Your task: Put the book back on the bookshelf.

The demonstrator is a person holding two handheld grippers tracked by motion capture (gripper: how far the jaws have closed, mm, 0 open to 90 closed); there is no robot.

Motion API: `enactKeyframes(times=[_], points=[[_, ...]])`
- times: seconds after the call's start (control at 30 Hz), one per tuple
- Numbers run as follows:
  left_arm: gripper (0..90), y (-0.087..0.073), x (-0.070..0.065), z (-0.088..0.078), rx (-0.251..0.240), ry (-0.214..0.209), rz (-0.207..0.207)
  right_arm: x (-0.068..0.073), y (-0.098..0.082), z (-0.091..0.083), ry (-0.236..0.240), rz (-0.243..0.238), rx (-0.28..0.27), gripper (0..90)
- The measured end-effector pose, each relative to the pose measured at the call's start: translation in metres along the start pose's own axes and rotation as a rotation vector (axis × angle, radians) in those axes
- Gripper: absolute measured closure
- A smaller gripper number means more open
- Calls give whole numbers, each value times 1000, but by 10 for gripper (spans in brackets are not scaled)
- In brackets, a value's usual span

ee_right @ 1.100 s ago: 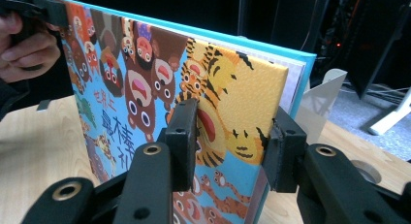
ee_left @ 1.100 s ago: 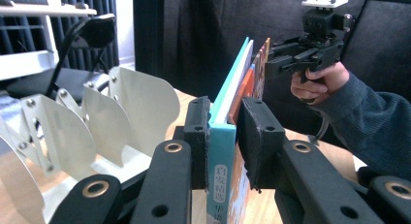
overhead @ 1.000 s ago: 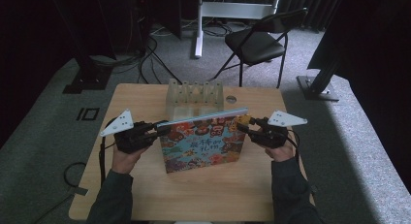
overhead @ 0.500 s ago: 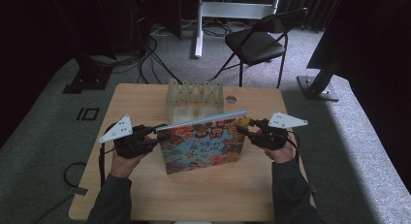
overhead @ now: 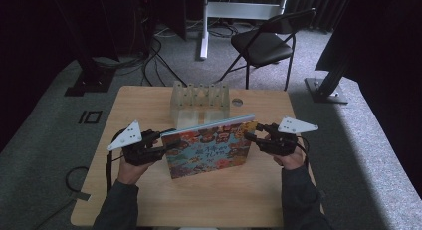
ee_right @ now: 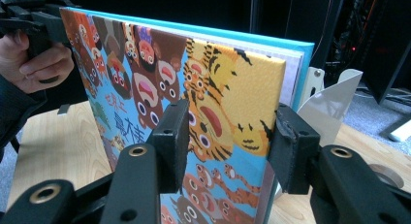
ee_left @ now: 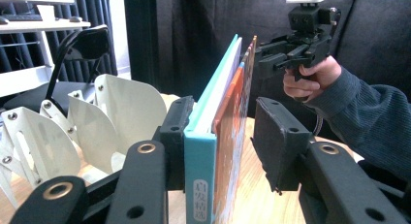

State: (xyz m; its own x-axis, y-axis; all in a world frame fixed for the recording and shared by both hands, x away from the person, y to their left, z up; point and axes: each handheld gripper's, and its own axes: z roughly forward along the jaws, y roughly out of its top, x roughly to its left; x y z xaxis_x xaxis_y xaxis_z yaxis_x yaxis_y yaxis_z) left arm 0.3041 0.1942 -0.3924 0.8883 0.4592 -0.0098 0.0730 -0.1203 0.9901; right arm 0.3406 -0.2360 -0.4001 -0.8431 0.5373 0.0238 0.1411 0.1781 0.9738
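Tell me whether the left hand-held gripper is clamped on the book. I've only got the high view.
Observer: No. The left hand-held gripper straddles the book at its spine. Its jaws have just been opening, and one pad stands clear of the front cover.
Operator: Right side?
Observer: The right hand-held gripper has just been opening too. The book's page edge sits between its jaws, and the pads look to be off the covers.
Operator: Spine marked?
Observer: Yes, white characters low on the teal spine.
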Motion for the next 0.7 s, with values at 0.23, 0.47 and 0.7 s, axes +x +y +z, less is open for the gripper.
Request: enactKeyframes(times=[0.23,0.47,0.7], points=[[587,2,-2,3,-25,1,7,0,-2,-2,1,2,-4,529],[586,1,-4,5,-41,1,7,-2,-8,-4,-1,19,2,525],[618,-1,-5,10,-31,-8,14,-6,-12,-9,-28,39,1,513]])
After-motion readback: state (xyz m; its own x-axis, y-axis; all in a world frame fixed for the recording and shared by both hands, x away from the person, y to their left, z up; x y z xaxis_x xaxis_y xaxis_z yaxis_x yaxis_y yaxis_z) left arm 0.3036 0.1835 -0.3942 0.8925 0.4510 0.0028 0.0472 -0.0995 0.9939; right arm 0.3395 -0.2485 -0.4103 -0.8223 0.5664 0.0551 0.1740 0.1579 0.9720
